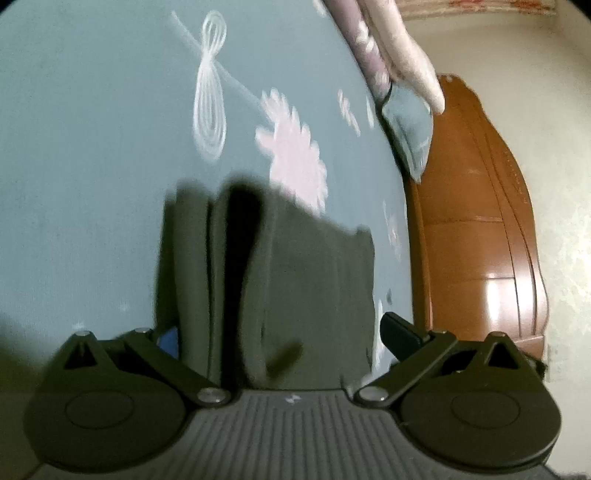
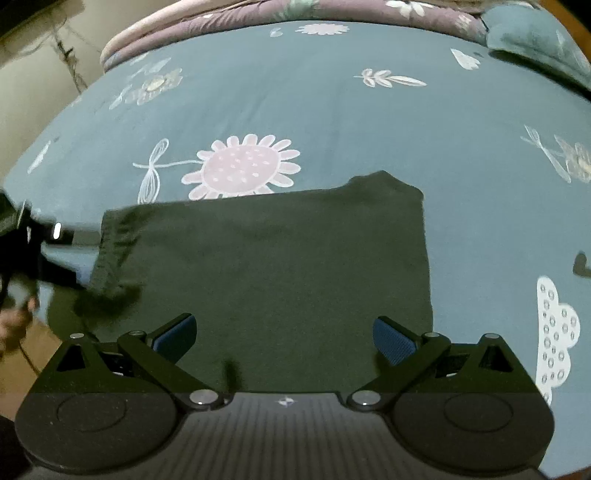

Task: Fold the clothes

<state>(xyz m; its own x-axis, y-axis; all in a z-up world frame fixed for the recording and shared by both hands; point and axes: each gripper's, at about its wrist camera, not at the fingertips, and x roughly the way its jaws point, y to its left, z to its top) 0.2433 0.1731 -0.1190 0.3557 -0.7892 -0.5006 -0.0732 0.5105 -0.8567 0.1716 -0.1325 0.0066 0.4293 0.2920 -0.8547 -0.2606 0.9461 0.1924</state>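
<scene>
left gripper (image 1: 284,339) fingers part-hidden by dark garment (image 1: 280,266)

Bed (image 2: 332,110) (teal floral sheet): dark folded garment (image 2: 277,266) flat; pillow (image 2: 535,40), quilt (image 2: 295,11) far end.

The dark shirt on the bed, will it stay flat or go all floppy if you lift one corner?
Probably floppy: the dark shirt lies limp on the bedsheet, and its left edge is already bunched into soft folds. It looks thin, so likely light. It should drag rather than slide, since cloth sits on cloth.
</scene>
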